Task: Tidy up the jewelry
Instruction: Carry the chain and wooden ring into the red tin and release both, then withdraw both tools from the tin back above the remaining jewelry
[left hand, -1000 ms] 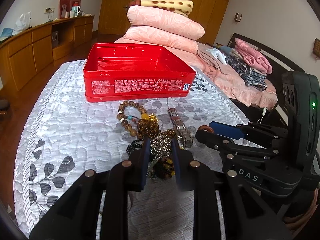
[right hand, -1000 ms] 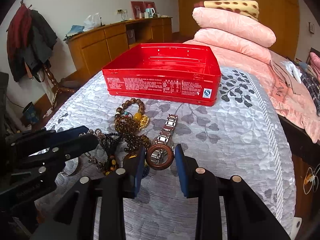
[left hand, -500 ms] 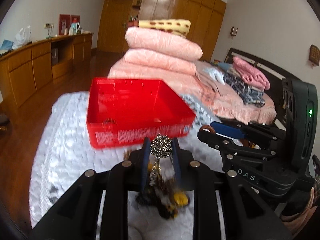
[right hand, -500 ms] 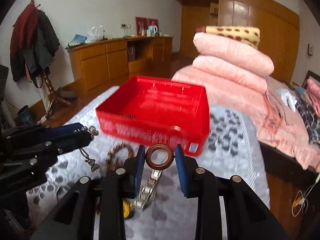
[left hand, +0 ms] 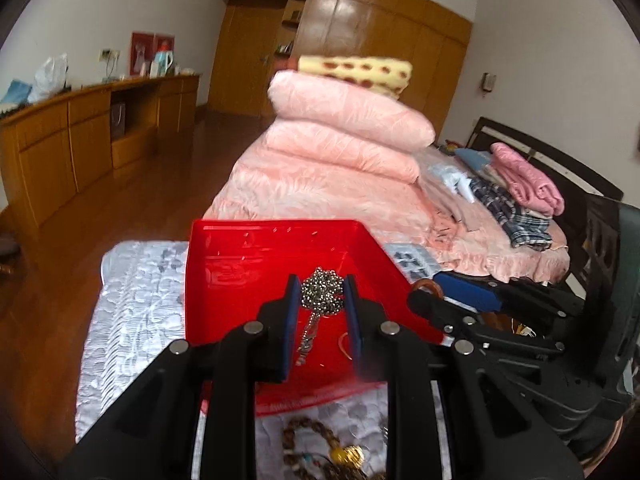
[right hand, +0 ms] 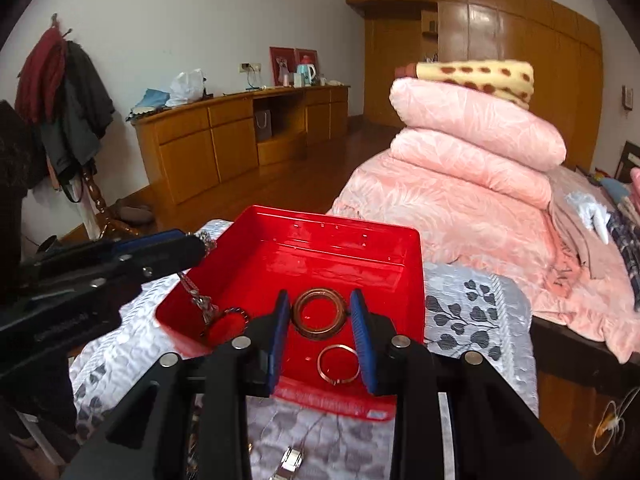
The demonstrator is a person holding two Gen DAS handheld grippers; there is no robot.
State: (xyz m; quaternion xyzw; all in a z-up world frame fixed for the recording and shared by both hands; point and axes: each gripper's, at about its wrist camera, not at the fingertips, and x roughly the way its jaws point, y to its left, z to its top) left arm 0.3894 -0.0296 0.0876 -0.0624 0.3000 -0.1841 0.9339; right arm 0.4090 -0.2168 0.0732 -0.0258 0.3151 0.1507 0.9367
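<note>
A red tin box point(left hand: 224, 280) point(right hand: 404, 276) stands open on a quilted grey table cover. My left gripper point(left hand: 322, 294) is shut on a bunched silver bead chain point(left hand: 322, 290), whose tail dangles over the box interior. In the right wrist view that left gripper point(right hand: 200, 245) reaches in from the left with the chain hanging at the box's near left corner. My right gripper point(right hand: 319, 314) is shut on a brown wooden ring point(right hand: 319, 314), held above the box. A thin gold bangle point(right hand: 338, 364) lies on the box floor, and a small dark ring point(right hand: 234, 312) rests by the left wall.
A brown bead bracelet point(left hand: 320, 448) with a yellow bead and a metal watch band point(right hand: 292, 460) lie on the cover in front of the box. Stacked pink quilts point(left hand: 348, 128) lie on the bed behind. Wooden cabinets point(right hand: 224, 140) line the far wall.
Both grippers rose from the jewelry pile and moved forward over the red box, the left carrying the silver chain and the right carrying the wooden ring. The pile now lies below and behind them.
</note>
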